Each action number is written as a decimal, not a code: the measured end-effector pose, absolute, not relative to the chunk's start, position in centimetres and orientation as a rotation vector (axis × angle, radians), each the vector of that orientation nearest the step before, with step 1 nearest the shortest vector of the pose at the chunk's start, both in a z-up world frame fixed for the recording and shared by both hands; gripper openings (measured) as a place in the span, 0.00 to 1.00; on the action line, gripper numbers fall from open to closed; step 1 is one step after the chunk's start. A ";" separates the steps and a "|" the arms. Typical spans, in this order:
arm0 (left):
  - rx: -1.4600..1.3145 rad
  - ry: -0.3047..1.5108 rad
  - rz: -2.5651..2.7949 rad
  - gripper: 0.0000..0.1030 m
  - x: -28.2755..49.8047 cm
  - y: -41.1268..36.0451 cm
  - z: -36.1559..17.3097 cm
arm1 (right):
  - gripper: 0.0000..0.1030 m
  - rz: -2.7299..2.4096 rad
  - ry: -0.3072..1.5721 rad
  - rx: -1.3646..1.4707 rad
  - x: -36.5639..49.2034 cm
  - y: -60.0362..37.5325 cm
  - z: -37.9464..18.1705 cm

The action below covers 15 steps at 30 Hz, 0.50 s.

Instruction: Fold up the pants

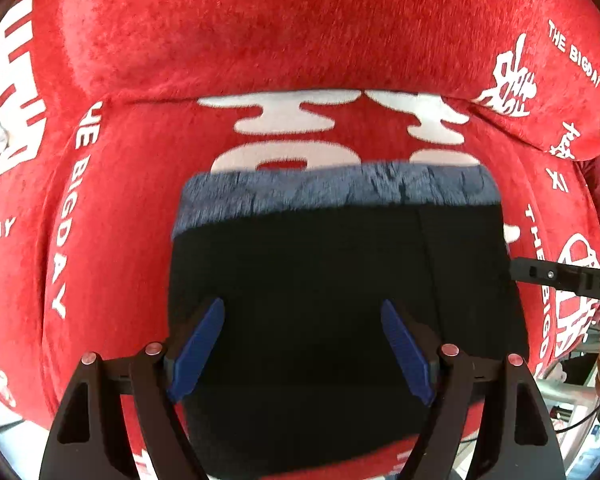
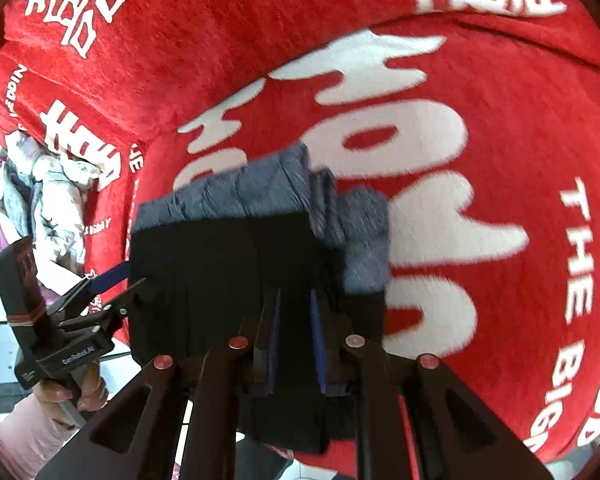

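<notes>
The pants (image 1: 340,280) lie folded into a compact dark bundle on a red plush blanket (image 1: 260,40) printed with white characters and the words "THE BIGDAY". A fuzzy grey-blue lining band (image 1: 332,188) shows along the bundle's far edge, turned away from both cameras; the black outer cloth faces near. In the left wrist view the bundle looks slightly longer from near to far than across, though the fisheye bending makes that hard to judge.

The left hand-held gripper (image 1: 303,350) hovers over the near part of the bundle with its blue fingers (image 1: 198,350) spread wide, one over each side of the black cloth, gripping nothing. The right hand-held gripper (image 2: 296,344) reaches in at the bundle's right edge; its blue fingers (image 2: 319,344) stand close together with dark cloth between them, so it seems to be pinching a fold of the pants.

In the right wrist view the grey-blue lining is rumpled and doubled over at the far right corner (image 2: 360,236). Red blanket extends well beyond the bundle to the far side and to the right. To the left, past the blanket's edge, a heap of pale and purple clothes (image 2: 40,200) sits near the left hand-held gripper's body.
</notes>
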<state>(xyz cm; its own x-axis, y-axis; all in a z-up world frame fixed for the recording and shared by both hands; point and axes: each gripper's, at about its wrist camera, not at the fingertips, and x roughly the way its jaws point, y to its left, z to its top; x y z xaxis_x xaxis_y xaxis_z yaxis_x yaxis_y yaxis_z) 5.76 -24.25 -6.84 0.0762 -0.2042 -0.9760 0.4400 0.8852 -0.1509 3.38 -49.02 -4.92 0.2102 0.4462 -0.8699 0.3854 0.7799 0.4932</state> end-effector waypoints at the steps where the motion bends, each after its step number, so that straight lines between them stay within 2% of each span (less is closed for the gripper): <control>1: 0.208 1.428 -0.478 0.79 5.2 -24.0 -6.7 | 0.22 0.036 1.406 0.745 2.8 -49.1 -4.9; 8: 0.298 1.492 -0.427 0.79 2.2 -23.6 -5.8 | 0.29 -0.037 1.462 0.792 -1.3 -48.6 -4.6; 11: 0.324 1.485 -0.416 0.80 1.2 -23.6 -4.6 | 0.51 -0.064 1.477 0.775 -2.1 -47.9 -3.7; 12: 0.327 1.482 -0.416 0.91 0.8 -23.6 -3.9 | 0.62 -0.078 1.479 0.759 -2.3 -47.7 -3.3; 13: 0.327 1.479 -0.416 1.00 0.6 -23.6 -3.4 | 0.68 -0.090 1.481 0.745 -2.5 -47.4 -2.9; 15: 0.333 1.471 -0.420 1.00 0.3 -23.6 -2.3 | 0.72 -0.109 1.478 0.731 -2.7 -47.0 -2.0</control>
<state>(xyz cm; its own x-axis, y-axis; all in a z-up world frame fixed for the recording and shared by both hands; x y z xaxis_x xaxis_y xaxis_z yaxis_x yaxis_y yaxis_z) 0.33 -23.59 -2.29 0.0506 -0.0696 -0.9963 0.4667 0.8836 -0.0381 -2.72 -47.01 -1.98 0.1297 0.3622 -0.9230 0.4936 0.7838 0.3769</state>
